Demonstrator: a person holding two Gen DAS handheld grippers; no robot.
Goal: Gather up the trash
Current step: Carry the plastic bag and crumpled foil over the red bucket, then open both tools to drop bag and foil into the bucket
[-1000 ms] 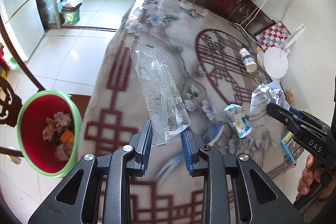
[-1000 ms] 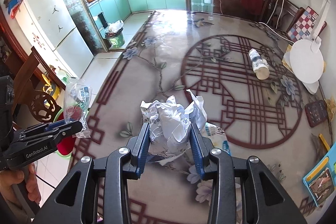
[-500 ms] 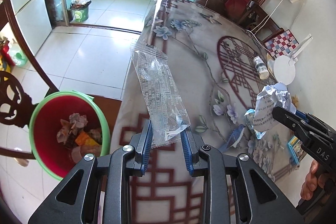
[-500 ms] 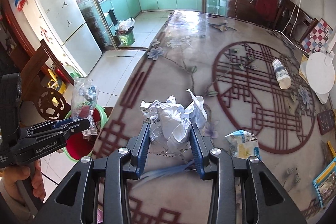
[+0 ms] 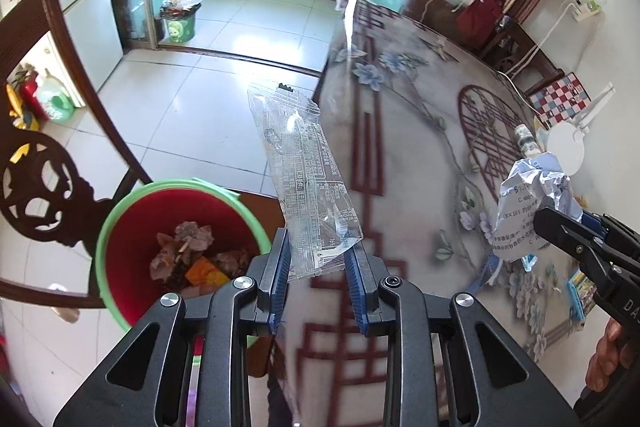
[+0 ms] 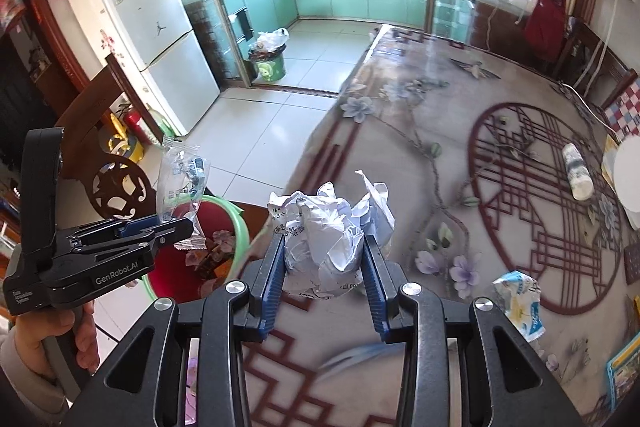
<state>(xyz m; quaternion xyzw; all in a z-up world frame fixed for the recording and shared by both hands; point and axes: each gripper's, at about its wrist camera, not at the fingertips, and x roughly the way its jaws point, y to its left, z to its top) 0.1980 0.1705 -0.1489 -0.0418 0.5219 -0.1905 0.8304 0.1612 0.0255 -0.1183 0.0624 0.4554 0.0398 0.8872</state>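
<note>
My left gripper (image 5: pixel 317 247) is shut on the lower end of a clear printed plastic wrapper (image 5: pixel 304 175), which stands up over the table's edge. Just left of it on the floor is a red bin with a green rim (image 5: pixel 120 223) holding scraps. My right gripper (image 6: pixel 325 251) is shut on a crumpled ball of white paper (image 6: pixel 328 235), held above the table's left edge. The right wrist view shows the left gripper (image 6: pixel 176 227) with the wrapper (image 6: pixel 182 183) above the bin (image 6: pixel 236 223). The left wrist view shows the paper ball (image 5: pixel 528 203) at the right.
A floral-patterned table (image 6: pixel 460 131) carries a blue-white snack packet (image 6: pixel 518 291), a lying bottle (image 6: pixel 576 175) and a white round lamp base (image 6: pixel 628 179). A carved wooden chair (image 5: pixel 44 163) stands beside the bin. A second green bin (image 6: pixel 270 63) sits by the kitchen doorway.
Both grippers have travelled left from over the table toward its edge, each keeping its load. The red bin has come closer to the left gripper and now lies right beside it.
</note>
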